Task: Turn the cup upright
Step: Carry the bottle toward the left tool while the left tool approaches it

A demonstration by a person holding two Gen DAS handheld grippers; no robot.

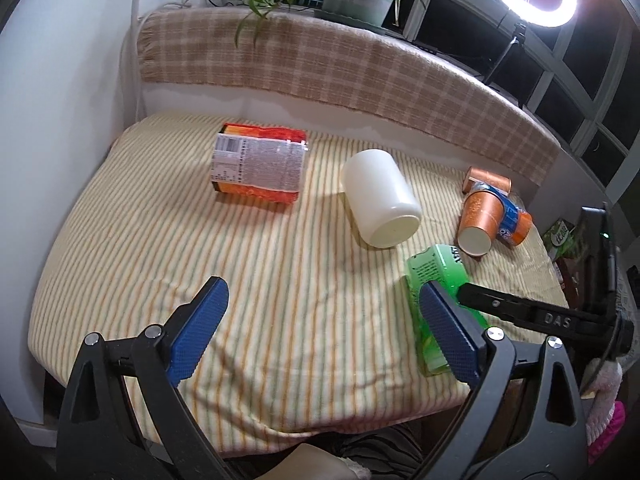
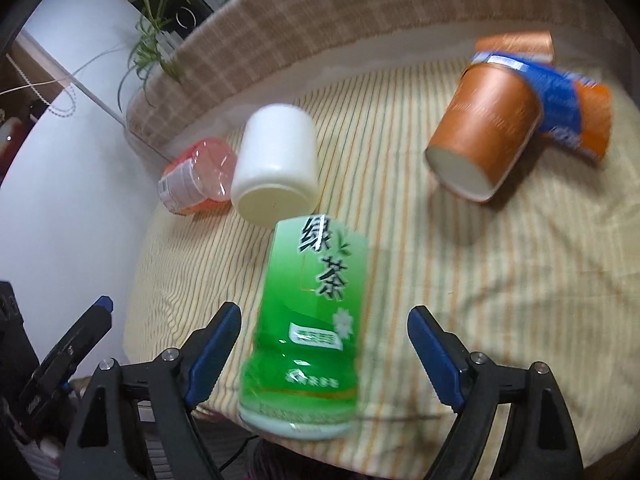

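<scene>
A white cup (image 1: 380,196) lies on its side on the striped cloth, its flat base toward me; it also shows in the right wrist view (image 2: 276,164). An orange paper cup (image 1: 480,216) lies on its side at the right, also in the right wrist view (image 2: 484,128). My left gripper (image 1: 320,332) is open and empty, above the cloth in front of the white cup. My right gripper (image 2: 324,356) is open, with a green tea bottle (image 2: 312,320) lying between its fingers, apart from both pads.
An orange snack packet (image 1: 260,164) lies at the back left. An orange-and-blue bottle (image 1: 514,220) and a copper cup (image 1: 486,180) lie behind the paper cup. A plaid-covered ledge (image 1: 320,60) bounds the back, with a plant and a ring light above it.
</scene>
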